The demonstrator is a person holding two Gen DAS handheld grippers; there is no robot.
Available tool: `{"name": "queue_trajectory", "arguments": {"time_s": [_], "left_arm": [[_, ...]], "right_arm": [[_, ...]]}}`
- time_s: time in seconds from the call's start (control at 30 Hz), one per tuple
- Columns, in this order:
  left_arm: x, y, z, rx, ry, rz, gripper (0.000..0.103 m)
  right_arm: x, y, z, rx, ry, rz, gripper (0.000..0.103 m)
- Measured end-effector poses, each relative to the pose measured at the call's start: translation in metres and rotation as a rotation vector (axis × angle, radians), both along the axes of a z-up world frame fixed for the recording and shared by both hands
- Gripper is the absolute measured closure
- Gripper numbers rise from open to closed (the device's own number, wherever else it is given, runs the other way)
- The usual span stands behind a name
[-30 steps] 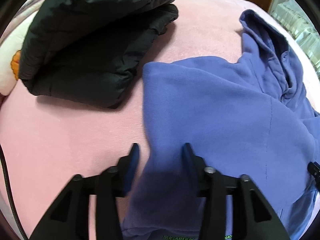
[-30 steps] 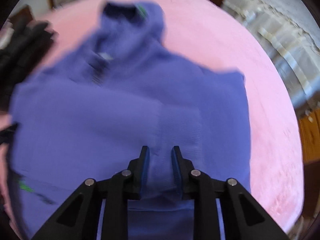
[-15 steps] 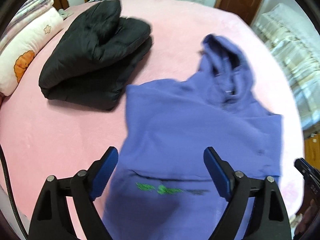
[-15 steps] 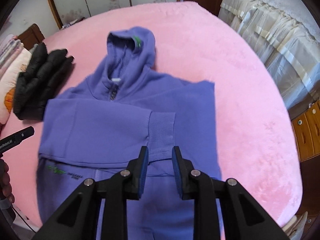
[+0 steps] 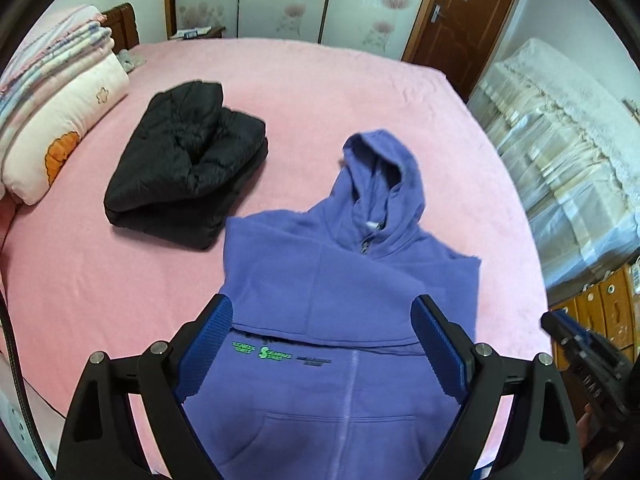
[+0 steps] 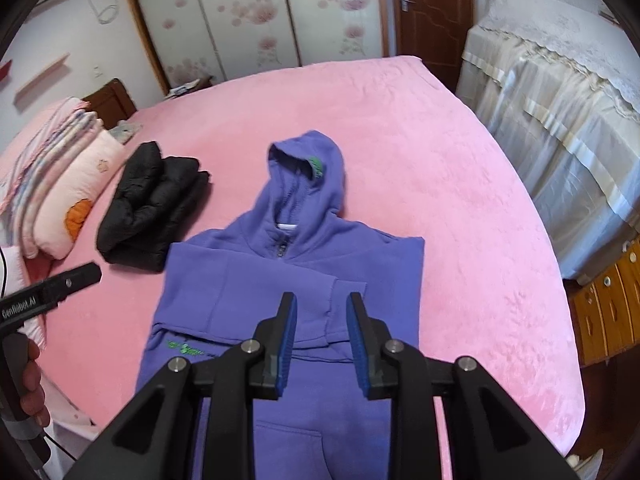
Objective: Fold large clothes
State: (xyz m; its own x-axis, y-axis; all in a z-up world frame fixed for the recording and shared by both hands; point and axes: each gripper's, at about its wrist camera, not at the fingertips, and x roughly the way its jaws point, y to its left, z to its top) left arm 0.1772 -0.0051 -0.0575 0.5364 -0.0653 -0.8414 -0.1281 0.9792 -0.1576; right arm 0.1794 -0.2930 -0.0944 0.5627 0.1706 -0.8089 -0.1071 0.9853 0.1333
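- Hoodie purple fleece, flat on the pink bed, hood toward the far wall, both sleeves folded across the chest; hem cut off below both views.
- Green print on the chest partly legible from the left wrist, half hidden behind the finger mount from the right wrist.
- Ribbed sleeve cuff seen plainly only from the right wrist; green tag inside the hood likewise only there.
- Left gripper high above the hoodie, fingers just spread wide, released, blue ribbed pads bare, no cloth between them.
- Right gripper also clear of the cloth; narrow gap between the fingers, nothing gripped, cuff lying on the bed seen through the gap.
- Each gripper's tip at the edge of the other's view: right one dark and blurred at the left wrist's right rim, left one at the right wrist's left rim with a hand on its grip, lettering cut off.
- Black jacket puffy, quilted, folded into a bundle just left of the hoodie, near its shoulder, not touching.
- Quilt roll cream with an orange motif at the bed's left edge, partly cut off.
- Covered furniture under pale lace-edged cloth to the right; wooden door behind.
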Motion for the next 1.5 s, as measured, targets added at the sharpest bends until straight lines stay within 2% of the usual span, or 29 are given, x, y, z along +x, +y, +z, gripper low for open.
{"name": "queue_trajectory", "arguments": {"time_s": [0.27,0.43,0.7,0.93,1.5], "left_arm": [[-0.029,-0.029,0.039,0.033,-0.066,-0.018,0.013],[-0.055,-0.039,0.057,0.059,-0.103,-0.024,0.013],[-0.082,-0.039,0.057,0.084,-0.078,0.014,0.013],[-0.104,-0.03,0.062,0.054,-0.12,0.037,0.013],[-0.161,0.025,0.063,0.038,-0.122,-0.077,0.013]], "right_arm": [[-0.019,-0.012,0.023,0.026,-0.033,0.046,0.077],[-0.029,-0.016,0.033,0.008,-0.037,0.065,0.077],[-0.045,-0.018,0.04,0.03,-0.053,0.096,0.077],[-0.058,-0.014,0.047,0.036,-0.074,0.094,0.077],[-0.139,0.013,0.076,0.036,-0.196,-0.047,0.077]]}}
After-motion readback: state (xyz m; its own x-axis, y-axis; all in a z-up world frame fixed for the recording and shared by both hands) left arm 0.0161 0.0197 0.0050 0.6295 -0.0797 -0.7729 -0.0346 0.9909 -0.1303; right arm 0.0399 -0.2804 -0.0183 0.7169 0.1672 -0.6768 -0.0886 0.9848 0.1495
